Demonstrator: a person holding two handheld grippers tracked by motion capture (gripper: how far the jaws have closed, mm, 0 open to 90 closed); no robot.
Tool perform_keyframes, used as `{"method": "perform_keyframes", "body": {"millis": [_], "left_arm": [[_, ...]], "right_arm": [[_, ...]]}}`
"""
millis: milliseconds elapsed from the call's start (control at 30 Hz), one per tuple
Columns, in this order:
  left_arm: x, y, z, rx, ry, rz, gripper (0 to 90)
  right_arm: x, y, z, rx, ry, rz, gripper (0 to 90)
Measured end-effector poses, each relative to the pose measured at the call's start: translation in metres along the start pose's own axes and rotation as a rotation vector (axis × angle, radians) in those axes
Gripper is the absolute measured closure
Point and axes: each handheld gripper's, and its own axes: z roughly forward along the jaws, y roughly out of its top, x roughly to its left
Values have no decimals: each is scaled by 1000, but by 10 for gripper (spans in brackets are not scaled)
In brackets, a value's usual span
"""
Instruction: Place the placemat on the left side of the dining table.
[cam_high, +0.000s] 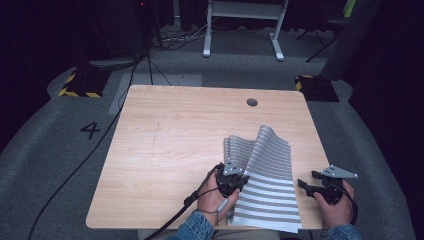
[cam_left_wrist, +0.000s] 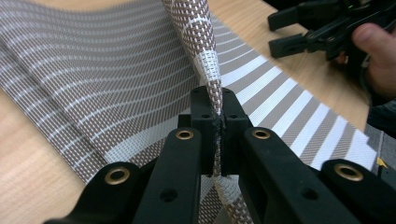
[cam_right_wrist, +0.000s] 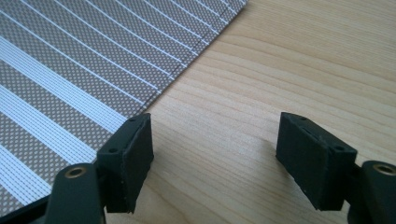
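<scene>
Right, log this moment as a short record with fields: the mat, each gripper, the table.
thing in hand: striped mat, grey and white, woven
mat state: near part flat on the table, left edge pulled up into a fold
left gripper: shut on the mat's edge, the fold pinched between its pads
right gripper: open, nothing between the jaws, over bare wood just beside the mat's right edge
table: light wood, a round hole near its far edge

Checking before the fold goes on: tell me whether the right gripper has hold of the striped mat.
No. The right gripper is open over bare table, with the striped mat lying beside it, not between its pads.
</scene>
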Motion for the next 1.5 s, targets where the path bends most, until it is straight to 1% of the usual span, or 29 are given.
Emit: {"method": "perform_keyframes", "body": {"millis": [67, 100, 133, 167, 300, 400, 433, 500, 533, 567, 600, 633, 700, 800, 833, 867, 900, 1067, 1100, 1133, 1167, 1200, 1267, 1300, 1333, 1400, 1433, 1500], "left_arm": [[-3, 2, -5, -15, -5, 14, 880], [-3, 3, -9, -20, -4, 30, 881], [-4, 4, -11, -25, -14, 33, 881], [-5, 6, -14, -32, -22, 52, 881], [-1, 11, -24, -56, -68, 80, 882], [3, 16, -33, -65, -81, 102, 883], [5, 18, -37, -63, -78, 121, 883], [7, 21, -42, -65, -81, 145, 883], [9, 25, -49, -68, -92, 176, 883], [9, 25, -49, -68, -92, 176, 883], [11, 26, -53, -69, -92, 189, 883], [13, 28, -58, -70, -94, 201, 884], [17, 31, -66, -80, -112, 204, 884], [25, 35, -80, -98, -125, 214, 884], [28, 36, -85, -103, -125, 221, 884], [33, 38, -96, -114, -124, 229, 884], [33, 38, -96, -114, -124, 229, 884], [46, 40, -124, -119, -110, 248, 884], [49, 40, -129, -117, -110, 246, 884], [52, 40, -133, -113, -105, 263, 884], [54, 39, -137, -121, -101, 251, 884], [57, 39, -140, -113, -117, 261, 884], [64, 38, -148, -96, -121, 297, 883], [68, 38, -152, -89, -118, 304, 884], [71, 36, -156, -87, -124, 297, 884], [77, 33, -163, -78, -123, 299, 884], [81, 31, -167, -65, -112, 314, 884], [85, 28, -173, -59, -99, 320, 883]], "right_arm": [[0, 0, 0, 0, 0, 0, 273], [0, 0, 0, 0, 0, 0, 273], [0, 0, 0, 0, 0, 0, 273], [0, 0, 0, 0, 0, 0, 273], [0, 0, 0, -1, -1, -3, 273], [0, 0, 0, -1, -1, -3, 273], [0, 0, 0, -1, -1, -3, 273], [0, 0, 0, -2, -1, -4, 273], [0, 0, 0, 0, 0, 0, 273], [0, 0, 0, 0, 0, 0, 273], [0, 0, 0, 0, 0, 0, 273], [0, 0, 0, 0, 0, 0, 273], [0, 0, 0, 0, 0, -1, 273], [0, 0, 0, 1, -1, 0, 273], [0, 0, 0, 1, -2, -3, 274], [0, 0, 0, 1, -1, -2, 274], [0, 0, 0, 1, -1, -2, 274], [0, 0, 0, 1, -1, -1, 274], [0, 0, 0, 0, 0, 0, 274], [0, 0, 0, 1, 0, 0, 274], [0, 0, 0, -1, -2, -4, 274], [0, 0, 0, -1, -1, -3, 274], [0, 0, 0, -1, -1, -3, 274], [0, 0, 0, -1, -1, -3, 274], [0, 0, 0, 0, 0, 1, 274], [0, 0, 0, 0, 0, 0, 274], [0, 0, 0, 0, 0, 1, 274], [0, 0, 0, 0, 0, 1, 274]]}}
